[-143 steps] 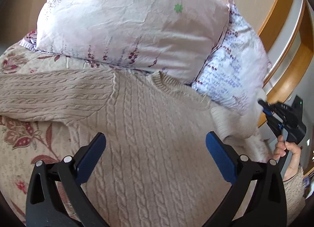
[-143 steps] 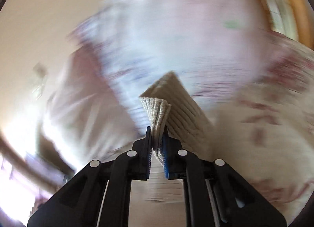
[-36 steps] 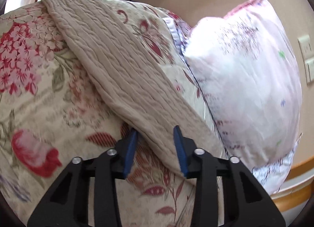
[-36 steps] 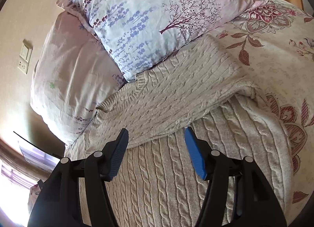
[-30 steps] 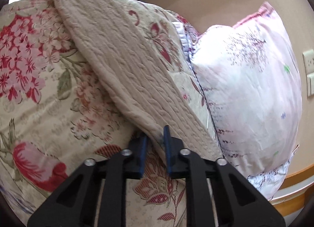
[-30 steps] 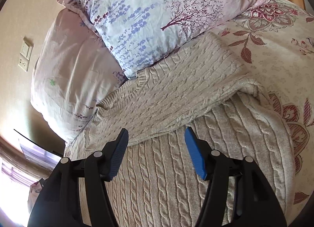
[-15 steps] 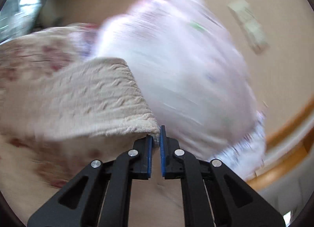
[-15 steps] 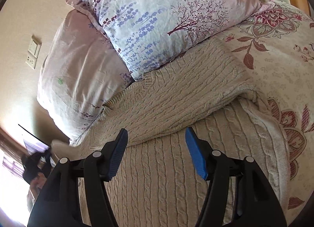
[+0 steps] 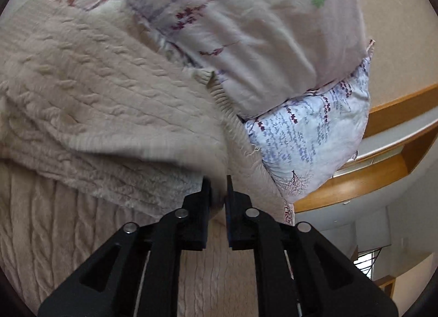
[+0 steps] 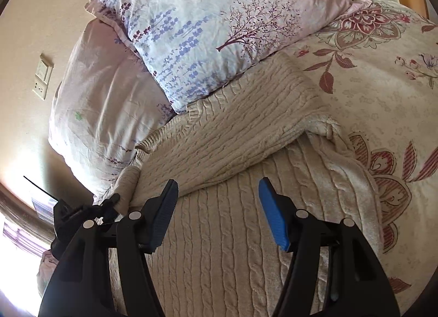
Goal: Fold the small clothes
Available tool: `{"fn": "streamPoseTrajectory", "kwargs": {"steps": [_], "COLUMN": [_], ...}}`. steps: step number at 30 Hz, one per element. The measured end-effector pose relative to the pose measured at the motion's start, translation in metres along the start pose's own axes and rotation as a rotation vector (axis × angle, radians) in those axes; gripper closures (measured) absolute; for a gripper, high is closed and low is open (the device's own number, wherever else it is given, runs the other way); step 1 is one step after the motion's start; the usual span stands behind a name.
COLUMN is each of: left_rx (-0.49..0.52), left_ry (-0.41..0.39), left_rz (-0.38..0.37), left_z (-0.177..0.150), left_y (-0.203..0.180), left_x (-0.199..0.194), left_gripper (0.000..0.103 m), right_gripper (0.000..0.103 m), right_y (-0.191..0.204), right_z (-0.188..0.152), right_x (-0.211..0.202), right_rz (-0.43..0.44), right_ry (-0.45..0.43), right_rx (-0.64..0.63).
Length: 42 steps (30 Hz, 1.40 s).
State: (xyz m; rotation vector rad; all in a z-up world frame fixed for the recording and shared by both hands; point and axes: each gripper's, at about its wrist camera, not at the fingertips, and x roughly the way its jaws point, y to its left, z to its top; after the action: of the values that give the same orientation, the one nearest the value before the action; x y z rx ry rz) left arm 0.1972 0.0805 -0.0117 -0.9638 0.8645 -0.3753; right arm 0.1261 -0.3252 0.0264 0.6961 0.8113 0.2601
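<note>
While the left wrist view crowded in close on knit fabric, the right wrist view took in the wider bed. Nearest the left camera, the left gripper (image 9: 217,188) had a blurred fold of the beige cable-knit sweater (image 9: 104,103) between its pads, at the end of a sleeve (image 9: 115,136) carried across the garment's body; its jaws were opening slightly, though the cloth still sat pinched between them. Only this view showed that grip head-on. Past the sleeve lay the ribbed collar (image 9: 221,97), pressed against a pale pink pillow (image 9: 260,29), with a lavender-print pillow (image 9: 309,136) beside it and a wooden headboard (image 9: 383,169) farther off.

From the right wrist view, the right gripper (image 10: 219,207) hovered released over the sweater's body (image 10: 219,248), its blue pads (image 10: 273,218) wide apart and nothing between them. Just beyond its tips lay the other sleeve (image 10: 241,130), already folded across the chest. Low at the left edge, this view alone caught the left gripper from outside (image 10: 109,202), dark against the glare, at a bunched bit of sweater. Only here did the floral bedspread (image 10: 383,92) show to the right of the sweater, and, farthest off, a wall switch (image 10: 43,76) behind the pillows.
</note>
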Motion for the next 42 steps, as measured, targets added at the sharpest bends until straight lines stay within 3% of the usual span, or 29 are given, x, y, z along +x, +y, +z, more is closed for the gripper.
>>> {"fn": "streamPoseTrajectory", "kwargs": {"steps": [4,11,17,19,21,26,30,32,33,34,37,40,42], "left_rx": [-0.076,-0.257,-0.392,-0.305,-0.188,0.098,0.341,0.54,0.656,0.738,1.001,1.065,1.052], "left_ry": [-0.038,-0.123,-0.269,-0.298,-0.306,-0.241,-0.103,0.045,0.104,0.134,0.187,0.161,0.136], "left_rz": [0.023,0.046,0.076,0.105,0.11,0.043,0.01,0.053,0.104,0.141,0.219,0.223,0.221], "left_z": [0.008,0.031,0.045,0.054,0.058,0.048,0.014,-0.02,-0.042,-0.058,-0.107,-0.116,-0.108], "left_y": [0.015,0.054,0.069,0.051,0.023,-0.053,-0.106,-0.133,-0.143,-0.147,-0.157,-0.154,-0.149], "left_x": [-0.017,-0.045,-0.074,-0.077,-0.072,-0.04,0.009,0.05,0.07,0.079,0.097,0.077,0.059], "left_gripper": [0.068,0.069,0.075,0.089,0.094,0.094,0.094,0.089,0.077,0.063,0.043,0.029,0.026], "right_gripper": [0.04,0.04,0.04,0.04,0.04,0.04,0.04,0.04,0.04,0.04,0.04,0.04,0.04], "right_y": [0.002,0.002,-0.003,-0.006,-0.008,-0.011,-0.015,-0.018,-0.019,-0.021,-0.025,-0.026,-0.023], "right_z": [-0.002,-0.004,-0.003,-0.003,-0.003,-0.001,0.001,0.003,0.004,0.005,0.011,0.021,0.03], "right_x": [0.003,0.003,-0.003,-0.003,-0.004,-0.008,-0.014,-0.016,-0.017,-0.018,-0.023,-0.028,-0.026], "right_rz": [0.008,0.018,0.015,0.016,0.018,0.015,0.011,0.006,0.003,-0.001,-0.006,0.012,0.034], "right_ry": [0.012,0.018,0.004,0.002,0.0,-0.012,-0.026,-0.029,-0.03,-0.031,-0.039,-0.039,-0.007], "right_rx": [-0.001,-0.008,-0.013,-0.01,-0.008,-0.012,-0.013,-0.007,-0.003,0.001,0.016,0.017,0.017]}}
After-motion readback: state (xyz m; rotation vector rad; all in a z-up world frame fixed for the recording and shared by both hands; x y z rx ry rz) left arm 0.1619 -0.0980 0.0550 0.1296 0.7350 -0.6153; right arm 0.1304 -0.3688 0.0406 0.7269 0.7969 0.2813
